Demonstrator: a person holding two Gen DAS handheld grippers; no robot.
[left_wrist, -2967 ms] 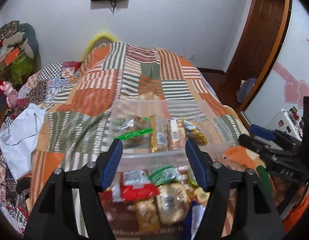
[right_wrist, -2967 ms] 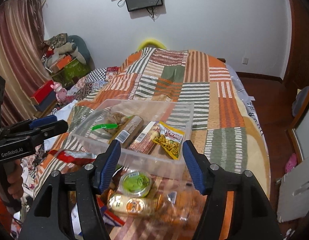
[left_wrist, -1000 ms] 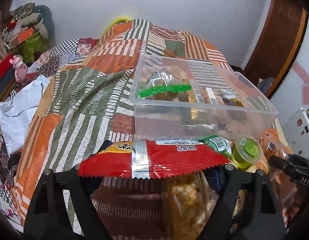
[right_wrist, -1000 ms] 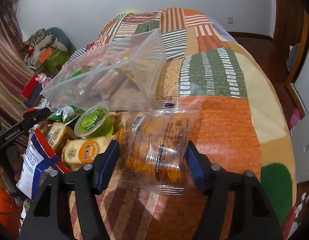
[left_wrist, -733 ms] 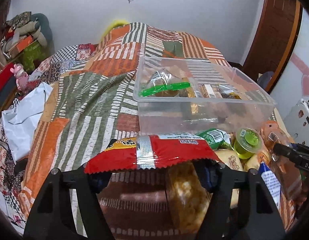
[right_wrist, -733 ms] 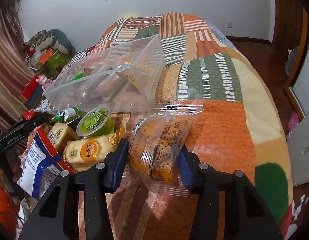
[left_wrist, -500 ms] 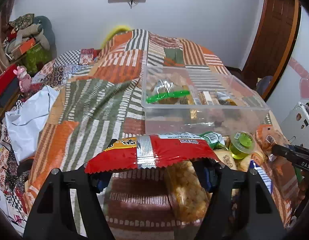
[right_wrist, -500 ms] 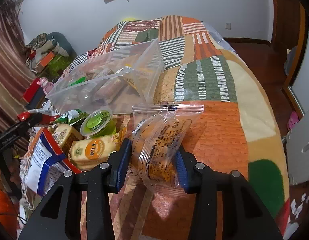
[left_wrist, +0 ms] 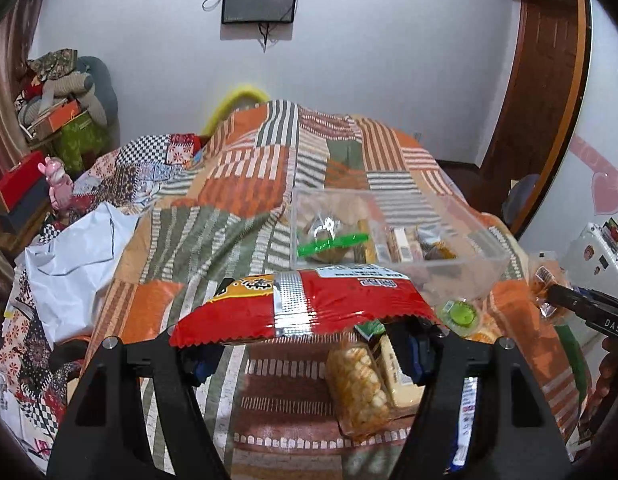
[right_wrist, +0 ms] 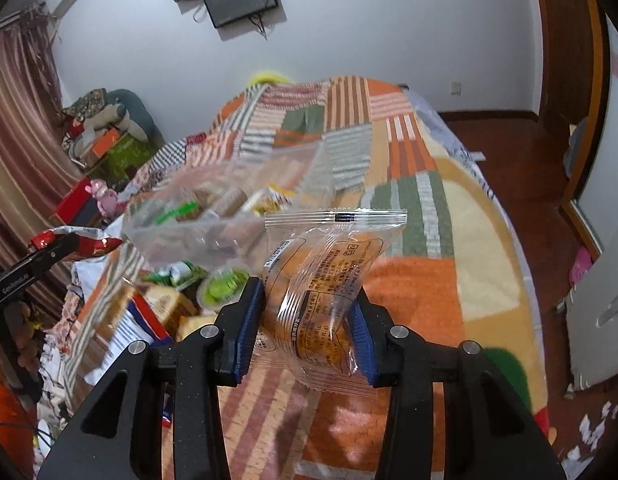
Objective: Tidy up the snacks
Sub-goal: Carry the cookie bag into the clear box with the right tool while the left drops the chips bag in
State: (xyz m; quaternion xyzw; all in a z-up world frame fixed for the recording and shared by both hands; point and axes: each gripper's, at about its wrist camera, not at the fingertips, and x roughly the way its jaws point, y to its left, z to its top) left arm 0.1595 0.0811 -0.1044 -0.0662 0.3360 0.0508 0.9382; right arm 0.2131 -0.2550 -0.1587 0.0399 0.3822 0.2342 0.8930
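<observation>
left gripper (left_wrist: 305, 354): clamped on the red snack bag (left_wrist: 305, 306), which sits crosswise over both fingers and hides the tips. bag is up in the air, on the near side of the clear bin (left_wrist: 461, 280)

right gripper (right_wrist: 305, 328): blue pads squeezing a clear-wrapped pastry pack (right_wrist: 325, 280) from both sides, pack standing upright with its sealed edge on top, lifted off the quilt (right_wrist: 413, 304)

clear bin: sitting on the quilt, already got a few snacks in it, a bag with a green strip (left_wrist: 333, 242) at its left end and some bar-type packs (left_wrist: 401, 244) to the right of that

loose pile: right up against the bin's near wall. green jelly cup (left_wrist: 457, 314), a puffed-snack pack (left_wrist: 359, 384), a pale cracker pack (left_wrist: 395, 372) beside it, and a blue-and-white bag (left_wrist: 463, 420) closest to camera

further out: white plastic bag (left_wrist: 73, 264) well left of the bin, a pink toy (left_wrist: 59, 182) past that, dark screen (left_wrist: 260, 0) on the wall beyond the bin

focus: right wrist view is pretty blurry around the bin, can't read any labels there
</observation>
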